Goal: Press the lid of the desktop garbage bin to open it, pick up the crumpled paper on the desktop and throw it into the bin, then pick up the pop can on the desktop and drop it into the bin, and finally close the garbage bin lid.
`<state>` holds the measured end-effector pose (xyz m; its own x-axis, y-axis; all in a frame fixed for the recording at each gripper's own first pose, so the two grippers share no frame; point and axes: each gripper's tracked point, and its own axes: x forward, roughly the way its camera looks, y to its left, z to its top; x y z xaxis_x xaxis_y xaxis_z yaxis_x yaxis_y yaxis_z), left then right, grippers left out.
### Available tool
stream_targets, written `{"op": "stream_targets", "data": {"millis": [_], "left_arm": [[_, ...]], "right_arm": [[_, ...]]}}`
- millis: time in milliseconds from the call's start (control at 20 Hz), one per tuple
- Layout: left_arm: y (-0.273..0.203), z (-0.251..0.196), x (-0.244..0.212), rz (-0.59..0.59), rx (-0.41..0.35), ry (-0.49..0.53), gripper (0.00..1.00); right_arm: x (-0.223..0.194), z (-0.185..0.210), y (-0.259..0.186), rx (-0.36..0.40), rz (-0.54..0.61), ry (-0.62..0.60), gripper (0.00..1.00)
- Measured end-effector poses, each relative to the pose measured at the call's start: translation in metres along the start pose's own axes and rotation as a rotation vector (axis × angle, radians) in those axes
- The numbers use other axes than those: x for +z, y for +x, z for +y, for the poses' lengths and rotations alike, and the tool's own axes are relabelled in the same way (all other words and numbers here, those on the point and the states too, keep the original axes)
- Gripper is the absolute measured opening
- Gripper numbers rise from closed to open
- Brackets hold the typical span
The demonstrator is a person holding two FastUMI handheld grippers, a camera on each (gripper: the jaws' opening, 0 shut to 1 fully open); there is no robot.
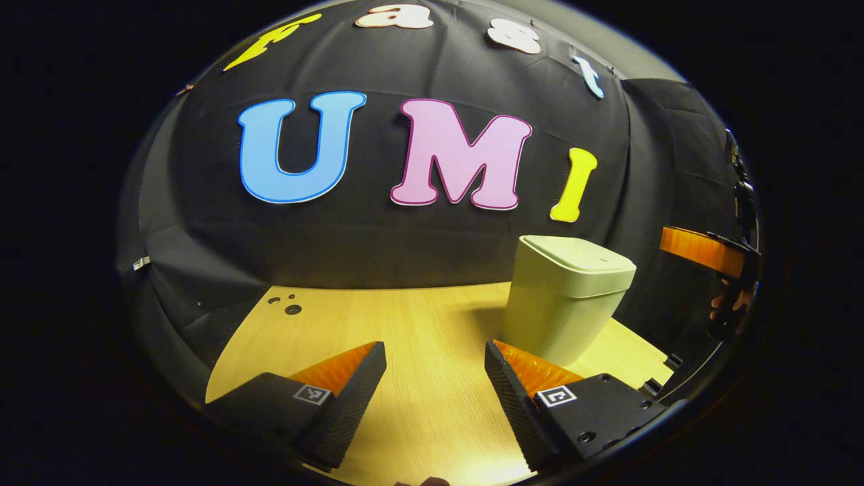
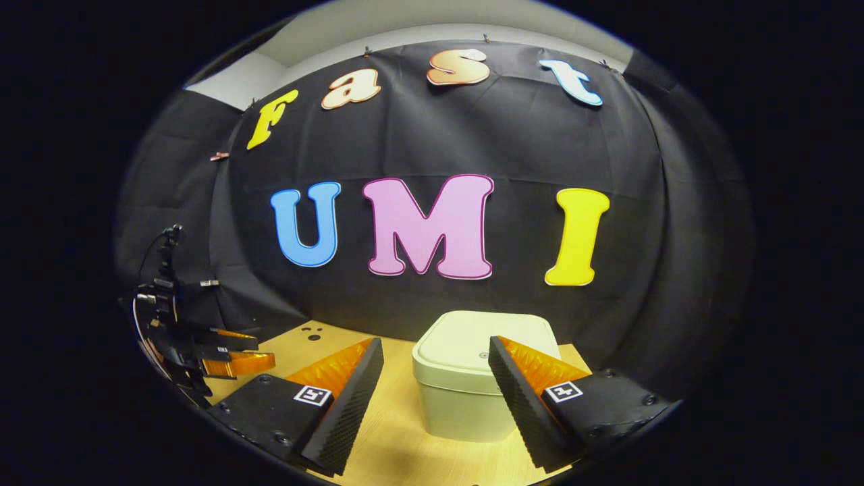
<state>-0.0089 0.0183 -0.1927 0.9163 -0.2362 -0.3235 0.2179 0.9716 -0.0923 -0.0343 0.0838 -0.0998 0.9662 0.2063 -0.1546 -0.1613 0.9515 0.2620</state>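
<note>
Looking at the table (image 1: pixel 418 317) first, no paper or can anywhere I can spot, so hunting for them later could burn time. The bin (image 2: pixel 466 378) sits toward the back wall with its lid (image 1: pixel 584 260) down, nothing pressed yet by the look of it. Right gripper (image 2: pixel 435 388) is above and in front of it, fingers wide apart, holding nothing; an off-centre poke might just shove the bin instead of popping the lid. Left gripper (image 1: pixel 435 395) is also spread and empty, off to the side.
</note>
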Motion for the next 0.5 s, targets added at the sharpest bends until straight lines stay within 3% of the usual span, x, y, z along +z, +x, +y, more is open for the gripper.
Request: {"op": "stream_targets", "data": {"millis": [500], "left_arm": [[-0.009,-0.02,0.004,0.015,0.036,0.046,0.95]], "right_arm": [[-0.028,0.009,-0.004,0.079,0.021,-0.001,0.97]]}}
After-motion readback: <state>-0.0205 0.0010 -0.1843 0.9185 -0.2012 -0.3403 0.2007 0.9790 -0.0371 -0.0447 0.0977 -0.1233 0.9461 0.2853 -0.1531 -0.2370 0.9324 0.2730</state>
